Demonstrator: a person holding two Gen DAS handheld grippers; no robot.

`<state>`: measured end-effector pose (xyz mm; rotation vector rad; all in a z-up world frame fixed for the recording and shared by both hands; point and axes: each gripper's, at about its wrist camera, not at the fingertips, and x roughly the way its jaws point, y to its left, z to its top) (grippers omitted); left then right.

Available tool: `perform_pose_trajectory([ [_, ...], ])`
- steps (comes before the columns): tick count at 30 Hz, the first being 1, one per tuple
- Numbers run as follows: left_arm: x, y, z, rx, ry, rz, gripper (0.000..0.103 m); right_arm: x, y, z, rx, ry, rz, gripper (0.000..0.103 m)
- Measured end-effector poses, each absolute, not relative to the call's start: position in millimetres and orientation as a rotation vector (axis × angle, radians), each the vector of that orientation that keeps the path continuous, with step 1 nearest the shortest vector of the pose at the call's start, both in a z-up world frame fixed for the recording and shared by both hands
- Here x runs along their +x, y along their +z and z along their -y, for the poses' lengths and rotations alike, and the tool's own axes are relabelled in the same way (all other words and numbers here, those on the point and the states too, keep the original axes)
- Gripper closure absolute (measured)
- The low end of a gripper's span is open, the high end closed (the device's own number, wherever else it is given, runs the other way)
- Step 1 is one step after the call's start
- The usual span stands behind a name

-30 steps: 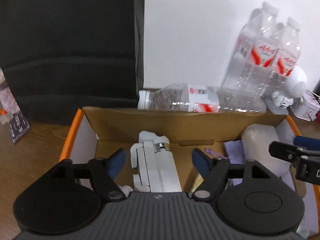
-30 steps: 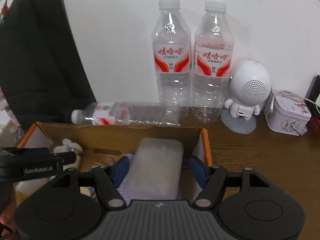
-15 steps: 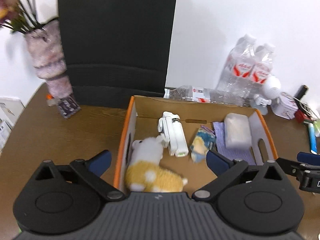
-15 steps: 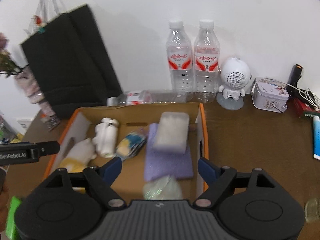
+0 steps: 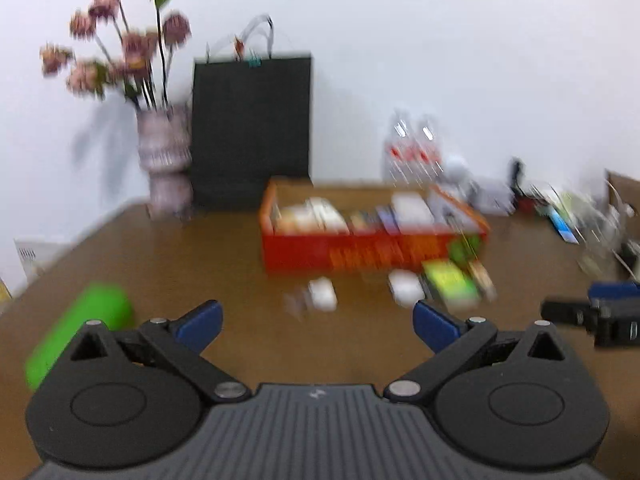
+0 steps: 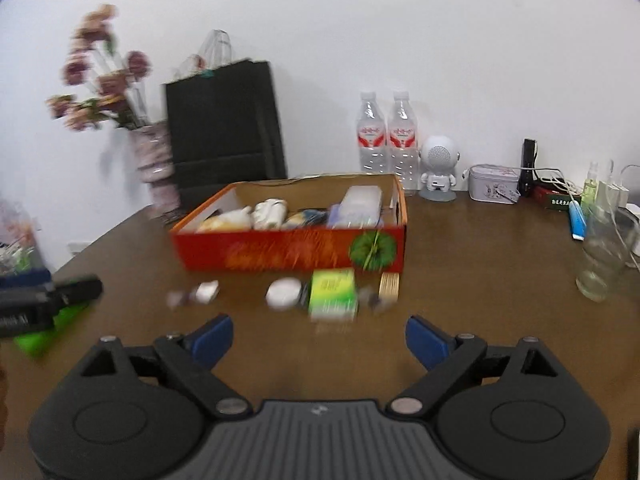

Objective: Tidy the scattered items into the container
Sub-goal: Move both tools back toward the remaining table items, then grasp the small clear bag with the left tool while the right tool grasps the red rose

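Note:
The orange cardboard box (image 6: 288, 254) stands mid-table with a plush toy, a white gadget, a purple cloth and a pale pack inside. In front of it lie a green packet (image 6: 333, 294), a round white case (image 6: 283, 293), a small white item (image 6: 207, 290) and a wooden piece (image 6: 389, 285). A green roll (image 5: 80, 330) lies at the near left. My left gripper (image 5: 318, 322) is open and empty, well back from the box (image 5: 372, 250). My right gripper (image 6: 319, 338) has its jaws opening, nothing between them, also well short of the scattered items.
Along the wall stand a vase of flowers (image 6: 154, 172), a black paper bag (image 6: 224, 136), two water bottles (image 6: 386, 136), a white robot-shaped speaker (image 6: 439, 168) and a tin (image 6: 494, 184). A glass (image 6: 602, 256), cables and small bottles crowd the right edge.
Both grippers have drawn far back from over the box and opened wider. The pale pack and the white gadget now lie in the box, out of the jaws. Scattered items before the box have come into view.

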<state>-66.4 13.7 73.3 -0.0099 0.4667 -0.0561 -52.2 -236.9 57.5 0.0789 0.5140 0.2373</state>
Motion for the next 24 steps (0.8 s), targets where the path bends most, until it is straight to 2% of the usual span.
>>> perform_pose_trajectory([
  [4,-90,36,-13,-0.049,-0.064,-0.554,0.000,-85,19,244,0.125,0.243,-0.537,0.009],
  [9,-81,24,-9,0.014,-0.012,-0.602,0.000,-82,-4,234,0.062,0.224,-0.607,0.009],
  [14,-79,11,-6,0.016,-0.033,-0.649,0.000,-79,-9,231,0.055,0.238,-0.647,0.008],
  [24,-74,5,-2,0.026,-0.047,-0.703,0.000,-79,-9,236,0.084,0.256,-0.653,0.000],
])
